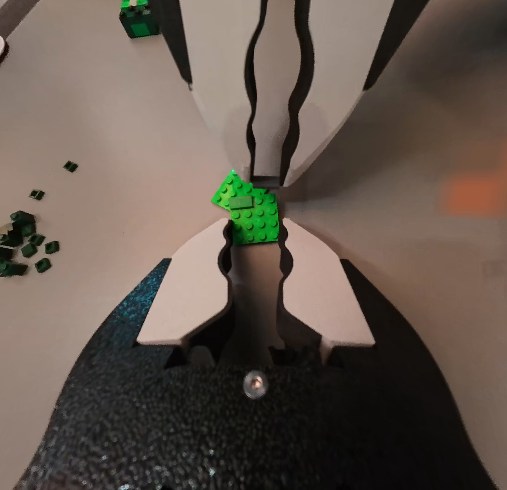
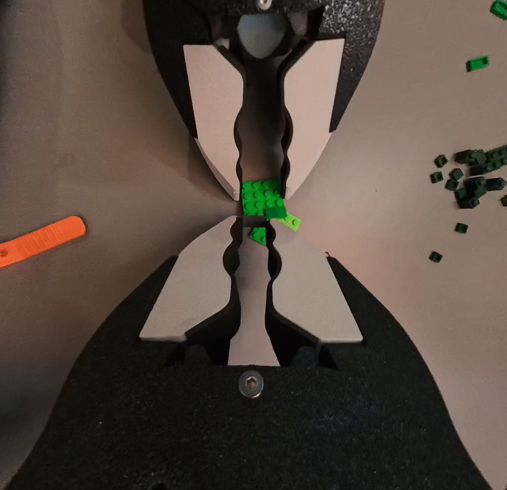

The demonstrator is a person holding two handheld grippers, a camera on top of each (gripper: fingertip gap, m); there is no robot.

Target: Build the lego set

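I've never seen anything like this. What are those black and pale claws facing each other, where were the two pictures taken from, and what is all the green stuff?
They are two hand-held grippers, each carrying its own camera that looks along its two fingers. In the left wrist view, the left gripper comes up from the bottom and closes on a bright green studded plate; the right gripper reaches in from above. The right wrist view shows the same meeting from the opposite side. A small dark green tile lies on the plates. On the table lie loose dark green pieces, a small green block build and an orange tool.

Bright green studded plates [image 1: 255, 224], dark green tile [image 1: 241, 202], orange tool [image 2: 41, 240]
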